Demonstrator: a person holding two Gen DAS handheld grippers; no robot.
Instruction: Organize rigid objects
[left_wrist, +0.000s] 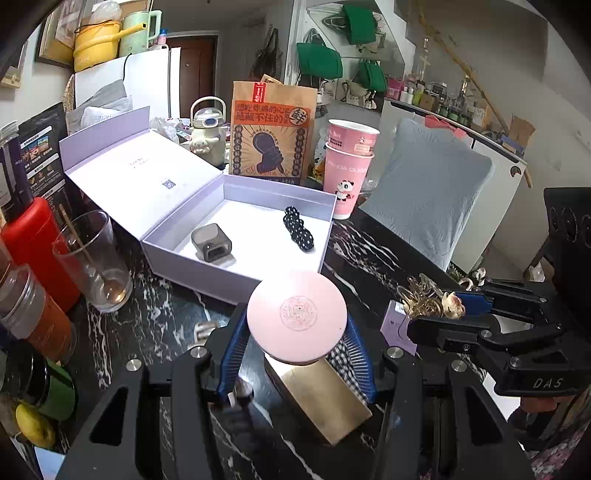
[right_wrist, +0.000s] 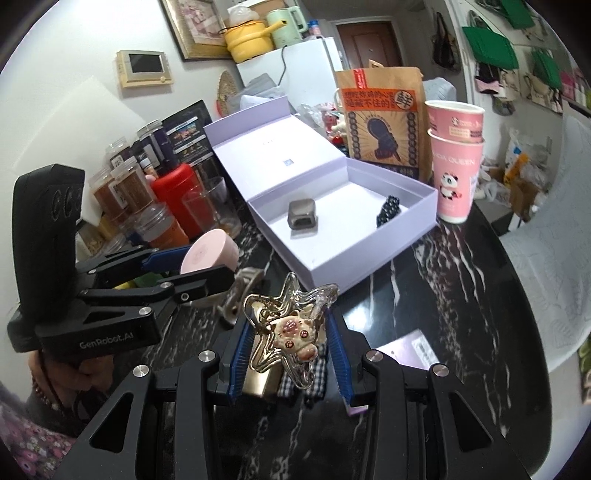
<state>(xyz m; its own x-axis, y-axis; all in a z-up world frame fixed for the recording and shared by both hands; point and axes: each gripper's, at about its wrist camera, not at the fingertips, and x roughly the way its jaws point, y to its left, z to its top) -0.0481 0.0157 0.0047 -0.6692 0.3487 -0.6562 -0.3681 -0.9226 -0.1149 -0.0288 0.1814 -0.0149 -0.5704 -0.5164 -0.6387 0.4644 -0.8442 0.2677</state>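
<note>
Gripped edgewise in my left fingers (left_wrist: 297, 345), the pink round case (left_wrist: 296, 319) could slip; my right fingers (right_wrist: 291, 354) pinched the star charm (right_wrist: 291, 332), liable to snag the lilac box (right_wrist: 369, 254) wall.

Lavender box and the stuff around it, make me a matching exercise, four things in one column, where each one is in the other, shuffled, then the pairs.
Things:
1. pink round case
2. star hair clip
3. grey clip
4. pink cups

Places:
A. lying inside the lavender box
B. between the right gripper's fingers
C. standing on the table beside the box
D. between the left gripper's fingers

Pairs: 1-D, 2-B, 3-A, 4-C
</note>
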